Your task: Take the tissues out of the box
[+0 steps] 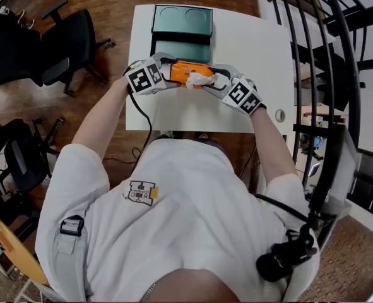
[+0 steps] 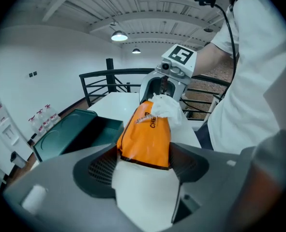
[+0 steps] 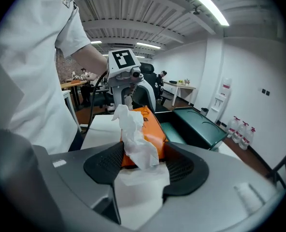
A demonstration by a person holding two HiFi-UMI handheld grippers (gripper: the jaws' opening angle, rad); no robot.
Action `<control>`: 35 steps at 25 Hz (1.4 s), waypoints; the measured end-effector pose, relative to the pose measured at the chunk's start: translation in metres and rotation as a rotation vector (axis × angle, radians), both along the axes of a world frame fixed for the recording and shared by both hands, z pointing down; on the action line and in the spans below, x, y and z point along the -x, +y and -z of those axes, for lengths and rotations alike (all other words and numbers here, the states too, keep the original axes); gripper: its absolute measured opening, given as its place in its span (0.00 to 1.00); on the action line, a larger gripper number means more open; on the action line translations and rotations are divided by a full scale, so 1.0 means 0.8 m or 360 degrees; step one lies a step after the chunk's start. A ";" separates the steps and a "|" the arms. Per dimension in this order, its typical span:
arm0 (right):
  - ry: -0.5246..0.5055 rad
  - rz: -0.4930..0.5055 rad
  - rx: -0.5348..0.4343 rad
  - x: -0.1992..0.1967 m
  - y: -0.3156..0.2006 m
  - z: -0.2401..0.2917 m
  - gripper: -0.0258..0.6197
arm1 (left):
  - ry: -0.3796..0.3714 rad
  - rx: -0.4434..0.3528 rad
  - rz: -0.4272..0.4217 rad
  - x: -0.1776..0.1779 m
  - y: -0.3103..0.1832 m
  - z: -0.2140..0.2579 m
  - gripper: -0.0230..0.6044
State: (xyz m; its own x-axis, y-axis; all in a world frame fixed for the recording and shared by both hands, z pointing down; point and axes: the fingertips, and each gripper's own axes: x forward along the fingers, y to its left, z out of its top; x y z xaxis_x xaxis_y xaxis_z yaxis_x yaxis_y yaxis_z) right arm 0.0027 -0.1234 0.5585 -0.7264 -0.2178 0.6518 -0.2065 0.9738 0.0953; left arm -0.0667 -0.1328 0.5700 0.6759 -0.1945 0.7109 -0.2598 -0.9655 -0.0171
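ok so the orange tissue pack (image 1: 185,72) is dead centre of the head view, over the white table (image 1: 249,43) and just below the open green box (image 1: 181,19) at top middle; can't tell if it's resting on the table or lifted a bit. the left gripper (image 2: 143,149) is clamped on one end of the pack, pads squeezing the orange wrapper from both sides, looks solid; the right gripper (image 3: 143,149) is closed round the opposite end, and a crumpled white tissue (image 3: 133,134) sticks up out of the pack and flops down between its jaws; as far as I can see its pads are on the wrapper rather than the tissue, though the tissue is right up against it.

my read: the pack is already clear of the box, so the job now is getting the tissue itself out. tips for doing that well; treat the left grip as your anchor and don't fiddle with it; let the right one go and re-pinch only the loose tissue, low down where it's bunched, not the thin tip, since that probably tears; then pull away from the pack slow and steady so the sheet slides out instead of jamming; that wrapper looks soft and will likely buckle if the left squeezes harder, so don't.
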 end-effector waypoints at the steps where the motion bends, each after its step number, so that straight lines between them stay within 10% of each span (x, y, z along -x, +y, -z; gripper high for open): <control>1: -0.0005 0.0002 0.0015 -0.004 0.011 -0.008 0.43 | -0.0012 0.0014 0.0005 -0.004 0.011 -0.007 0.58; 23: -0.0062 0.0038 0.0176 -0.022 0.096 -0.088 0.44 | -0.0051 0.0197 0.0105 -0.019 0.100 -0.097 0.58; 35: -0.0146 0.0108 0.0227 -0.018 0.112 -0.083 0.60 | -0.0064 0.0258 0.0119 -0.010 0.119 -0.090 0.64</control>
